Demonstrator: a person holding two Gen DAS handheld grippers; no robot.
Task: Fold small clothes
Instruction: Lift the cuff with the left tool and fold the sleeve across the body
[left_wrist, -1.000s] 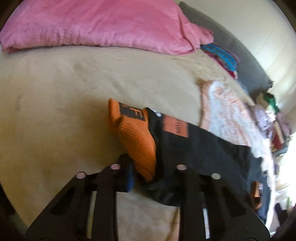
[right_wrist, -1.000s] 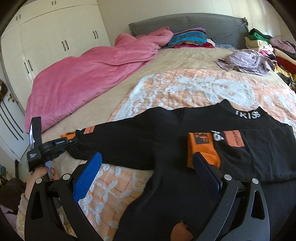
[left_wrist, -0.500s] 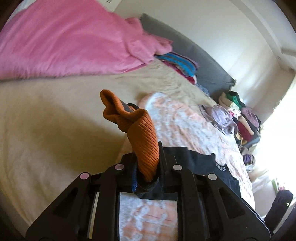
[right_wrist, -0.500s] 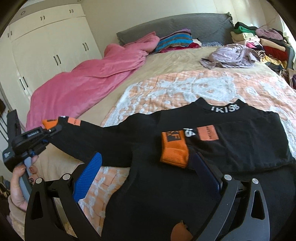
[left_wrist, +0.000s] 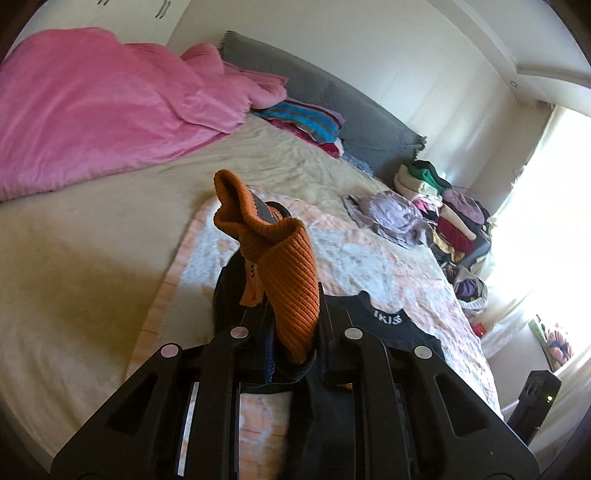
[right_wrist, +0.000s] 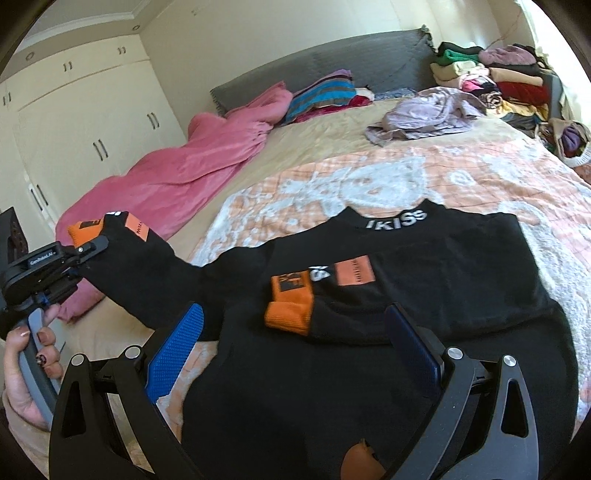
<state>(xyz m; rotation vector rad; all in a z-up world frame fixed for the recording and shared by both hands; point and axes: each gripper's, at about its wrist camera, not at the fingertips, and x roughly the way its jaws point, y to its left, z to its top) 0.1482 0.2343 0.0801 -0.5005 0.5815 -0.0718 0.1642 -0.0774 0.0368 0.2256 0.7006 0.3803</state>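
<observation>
A black sweater with orange cuffs and an "IKISS" collar lies on the peach-and-white blanket. Its right sleeve is folded across the chest, with the orange cuff at the middle. My left gripper is shut on the other sleeve's orange cuff and holds it lifted off the bed; it also shows in the right wrist view at the left. My right gripper is open and empty, just above the sweater's lower body.
A pink duvet lies along the bed's left side. Striped folded cloth sits by the grey headboard. A lilac garment lies at the far right, with stacked clothes beyond it.
My left gripper closed on the sleeve's orange cuff and lifted it off the bed, swinging up and toward the sweater. The right gripper stayed open over the sweater.
</observation>
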